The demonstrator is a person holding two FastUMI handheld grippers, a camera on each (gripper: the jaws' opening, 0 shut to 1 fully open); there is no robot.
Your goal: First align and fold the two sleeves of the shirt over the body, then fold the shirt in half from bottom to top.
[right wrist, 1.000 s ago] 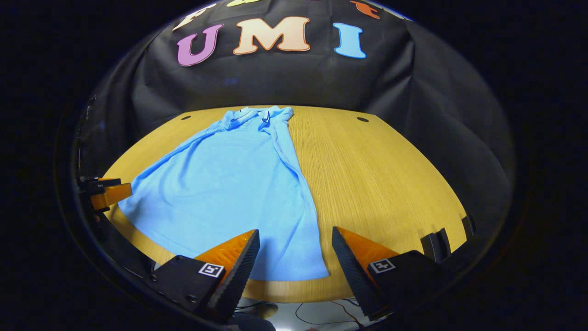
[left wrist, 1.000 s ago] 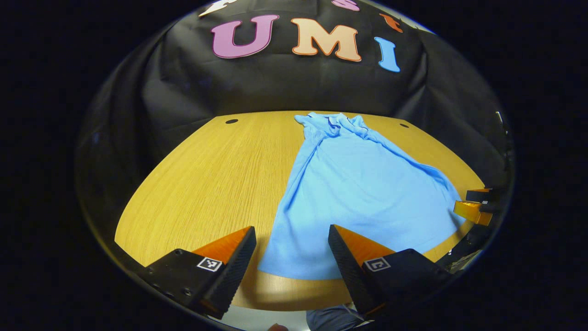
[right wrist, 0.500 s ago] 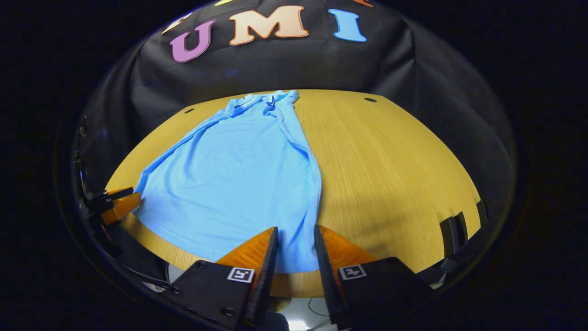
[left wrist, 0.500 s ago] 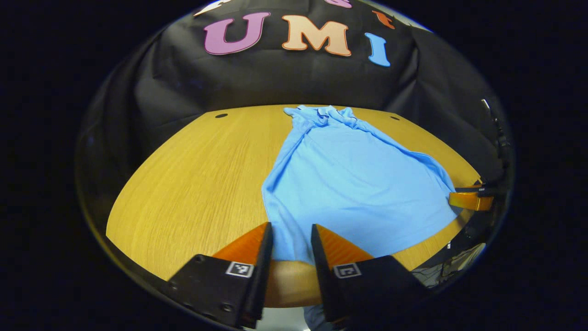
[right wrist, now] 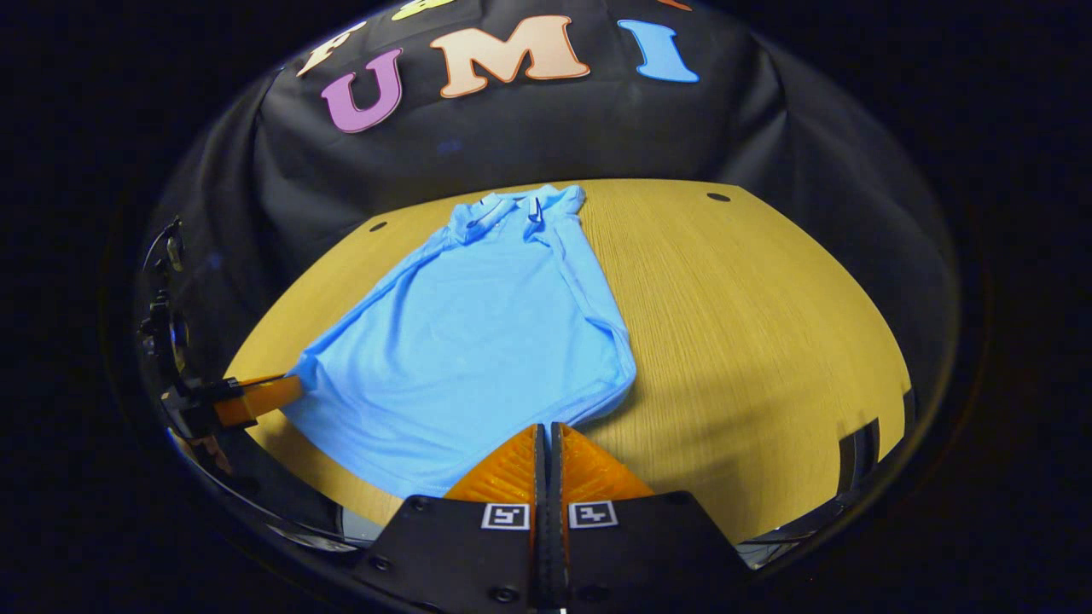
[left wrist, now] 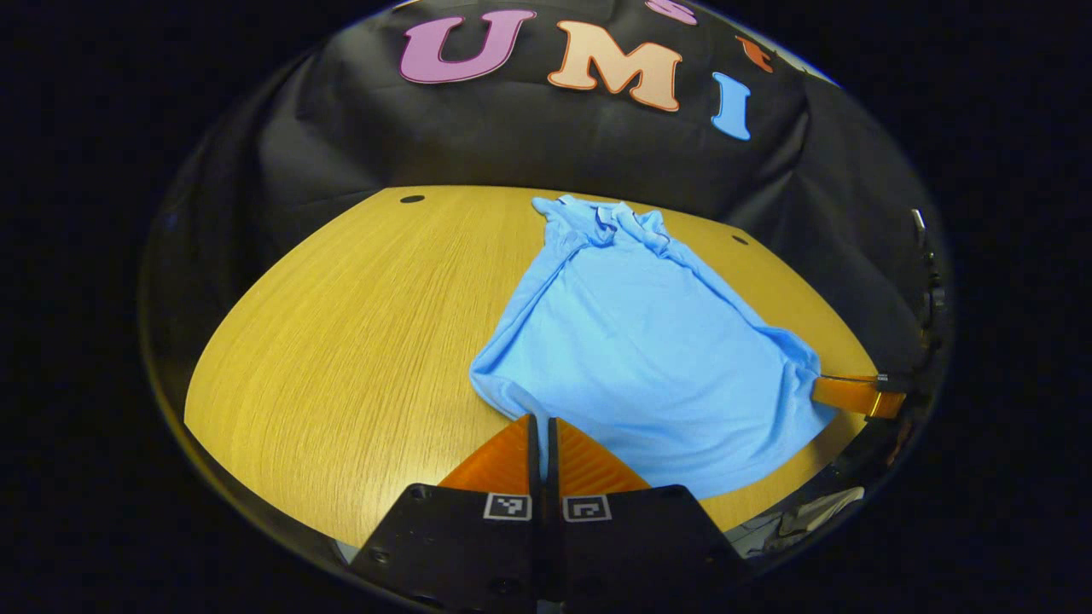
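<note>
My left hand-held gripper (left wrist: pixel 540 419) had its two fingers drawn together until they all but met, and they pinched the near left corner of the shirt (left wrist: pixel 631 341). My right hand-held gripper (right wrist: pixel 546 426) was pressed closed the same way on the near right corner. Both were held low, pointing forward, well apart from each other.

Your left gripper (left wrist: pixel 540 418) pinches the blue shirt (left wrist: pixel 636 341) hem corner; the right gripper (left wrist: pixel 826 388) grips the opposite corner.
</note>
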